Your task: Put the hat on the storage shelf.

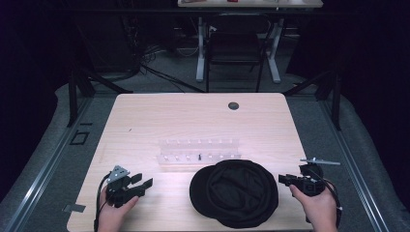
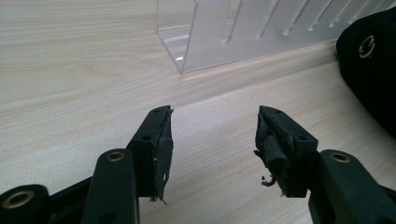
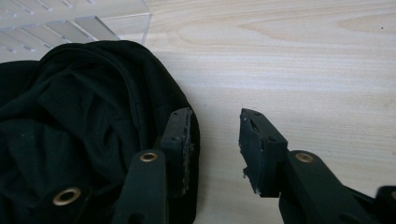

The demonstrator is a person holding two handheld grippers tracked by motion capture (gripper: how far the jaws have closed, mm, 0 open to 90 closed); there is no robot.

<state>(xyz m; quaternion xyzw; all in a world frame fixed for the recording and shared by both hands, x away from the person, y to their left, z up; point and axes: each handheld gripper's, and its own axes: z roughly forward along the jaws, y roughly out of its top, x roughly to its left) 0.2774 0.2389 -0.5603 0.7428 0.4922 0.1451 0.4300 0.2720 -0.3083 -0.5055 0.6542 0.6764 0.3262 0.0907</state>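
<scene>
Table [image 1: 145, 121] lit from above, surroundings dark; gripper views bright, sharp, mild glare.

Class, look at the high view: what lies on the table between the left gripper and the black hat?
Nothing: between the left gripper and the black hat is bare table, as the high view shows.

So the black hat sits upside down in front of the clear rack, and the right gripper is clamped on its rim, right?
Not clamped. In the right gripper view the right gripper stands open beside the black hat, nothing between its jaws. The hat does lie opening-up in front of the clear rack.
</scene>
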